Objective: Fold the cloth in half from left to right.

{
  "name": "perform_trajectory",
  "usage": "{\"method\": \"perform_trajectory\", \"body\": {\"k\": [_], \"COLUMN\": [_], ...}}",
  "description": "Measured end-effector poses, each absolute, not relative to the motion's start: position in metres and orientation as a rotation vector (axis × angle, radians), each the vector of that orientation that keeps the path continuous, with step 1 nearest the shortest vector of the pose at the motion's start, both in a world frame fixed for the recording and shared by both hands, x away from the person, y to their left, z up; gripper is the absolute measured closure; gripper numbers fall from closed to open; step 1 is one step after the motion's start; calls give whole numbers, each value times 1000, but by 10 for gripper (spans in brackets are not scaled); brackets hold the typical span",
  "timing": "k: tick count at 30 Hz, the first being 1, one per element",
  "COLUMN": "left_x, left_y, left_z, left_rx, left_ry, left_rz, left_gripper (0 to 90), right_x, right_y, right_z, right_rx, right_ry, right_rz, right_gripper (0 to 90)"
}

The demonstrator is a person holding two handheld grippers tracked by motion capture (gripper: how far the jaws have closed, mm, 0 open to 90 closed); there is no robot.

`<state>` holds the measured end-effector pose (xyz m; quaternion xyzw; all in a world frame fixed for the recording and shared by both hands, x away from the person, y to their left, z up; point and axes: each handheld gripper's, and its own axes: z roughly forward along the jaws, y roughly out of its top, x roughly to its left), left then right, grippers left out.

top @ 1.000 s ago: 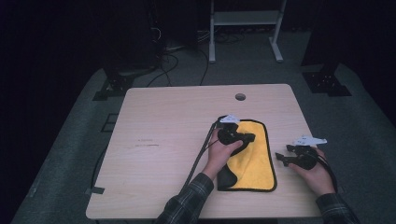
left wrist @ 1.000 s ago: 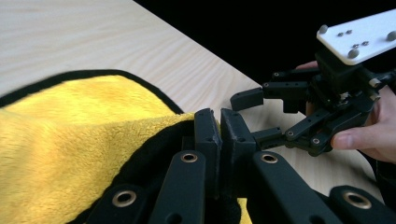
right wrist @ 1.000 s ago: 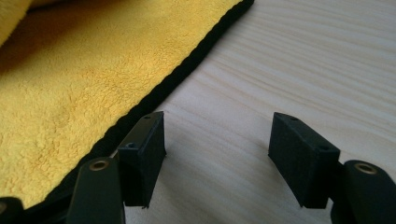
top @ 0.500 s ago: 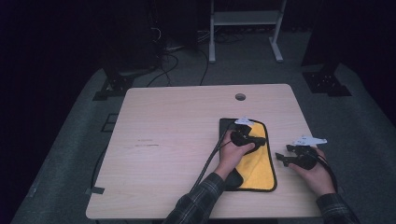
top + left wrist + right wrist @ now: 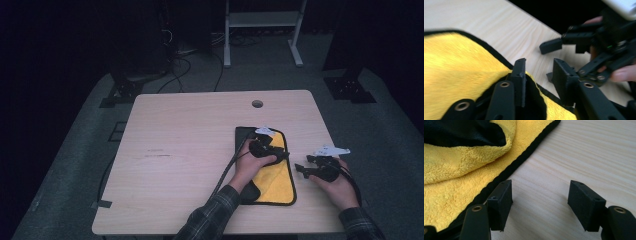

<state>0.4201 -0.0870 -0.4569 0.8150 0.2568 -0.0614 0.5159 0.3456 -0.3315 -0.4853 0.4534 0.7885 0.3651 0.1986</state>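
Loads of bare table (image 5: 180,165) from 9 to 12 o'clock of my left gripper (image 5: 280,150), nothing to bump there. At 3 o'clock my right gripper (image 5: 306,169) sits close, leaving just a thin strip of wood past the yellow cloth (image 5: 272,182), so that way's tight.

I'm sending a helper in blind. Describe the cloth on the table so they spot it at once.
Start at the pale wooden table and go to its near right part. There lies the cloth, a yellow fleecy rectangle with black edging and a black underside folded over, under the left hand-held gripper. Nothing else on the table is brightly coloured.
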Motion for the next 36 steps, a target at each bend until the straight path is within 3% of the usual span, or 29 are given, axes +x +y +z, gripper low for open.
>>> {"method": "perform_trajectory", "body": {"k": [6,15,28,30,36], "left_x": [417,415,409,407,402], "left_y": [-37,27,28,26,23], "left_z": [-442,-458,-482,-482,-482], "left_rx": [1962,2012,2099,2106,2124], "left_ry": [651,759,785,778,761], "left_rz": [-16,141,210,227,236], "left_gripper": [592,526,469,475,692], "right_x": [345,345,345,345,345], "right_y": [-332,-331,-331,-331,-331], "right_z": [-485,-485,-485,-485,-485], "right_rx": [1266,1268,1271,1271,1270], "right_ry": [2207,2204,2203,2203,2202], "right_rz": [1018,1019,1020,1019,1019], "right_gripper": [349,348,348,348,347]}}
